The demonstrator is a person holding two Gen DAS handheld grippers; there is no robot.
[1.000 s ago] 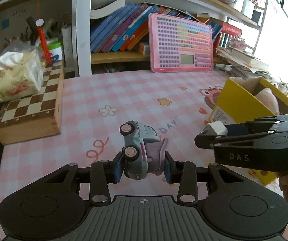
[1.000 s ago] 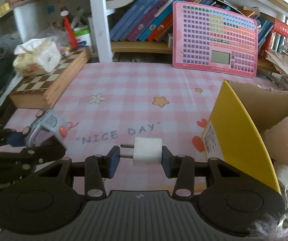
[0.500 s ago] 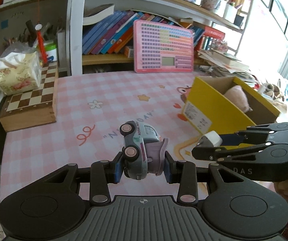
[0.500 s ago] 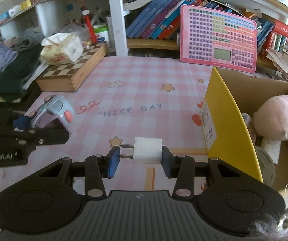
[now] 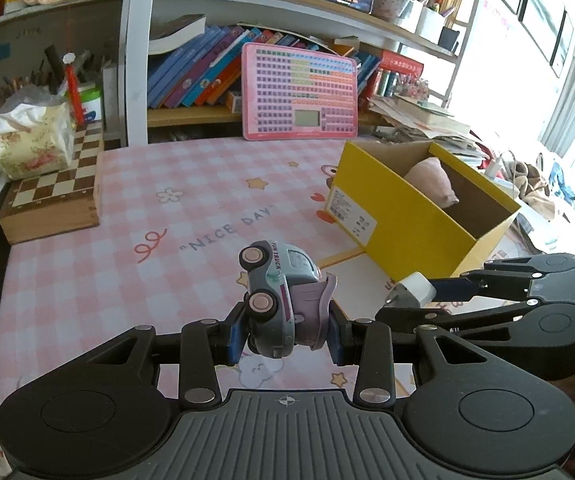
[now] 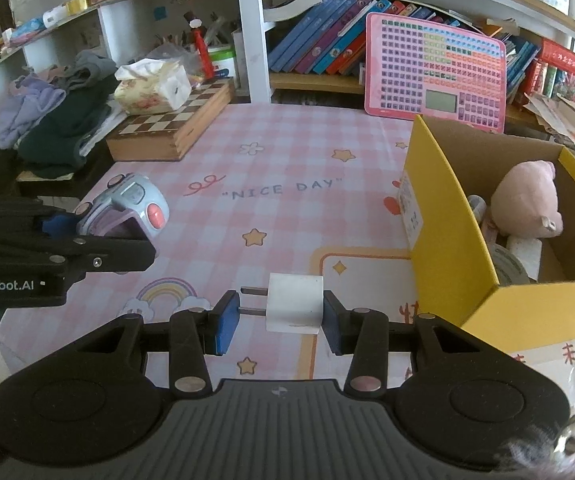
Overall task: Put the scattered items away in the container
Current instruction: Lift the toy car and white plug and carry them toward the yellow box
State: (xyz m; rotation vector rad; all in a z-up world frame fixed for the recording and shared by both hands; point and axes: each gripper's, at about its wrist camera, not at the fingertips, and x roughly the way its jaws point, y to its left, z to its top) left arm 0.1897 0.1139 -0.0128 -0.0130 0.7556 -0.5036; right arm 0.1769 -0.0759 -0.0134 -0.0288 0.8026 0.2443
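The left gripper [image 5: 285, 338] had its jaws clamped on the toy car [image 5: 277, 300], a grey little truck with pink wheels, tipped on its side and nose-up, lifted clear of the desk [image 5: 87, 280]. From the right wrist view, that same car [image 6: 131, 208] sat pinched in the black jaws off to the left of the yellow box [image 6: 439, 216], well apart from it.

The right gripper [image 6: 275, 316] had its jaws clamped on the white charger plug [image 6: 295, 302]. One blue pad pressed the charger's flat side and the other met the tips of its two prongs, so the plug lay sideways between them, also held above the desk. It hung just left of the box's near corner, outside the box and lower in the picture than its rim. In the left wrist view the charger [image 5: 417, 286] showed at the tip of the right gripper [image 5: 411, 300], just in front of the box [image 5: 403, 220].

The box stood open on the pink checked mat [image 6: 287, 168], right of the "NICE DAY" lettering. Inside it lay a pink plush toy [image 6: 527, 200] against the far wall, with a few pale items beneath it that were too hidden to name.

Left of the box and across the mat, a wooden chessboard case [image 6: 171, 124] carried a floral tissue pack [image 6: 151, 88]. Behind the box, a pink keypad toy [image 6: 435, 72] leaned against the shelf of books [image 6: 319, 40].
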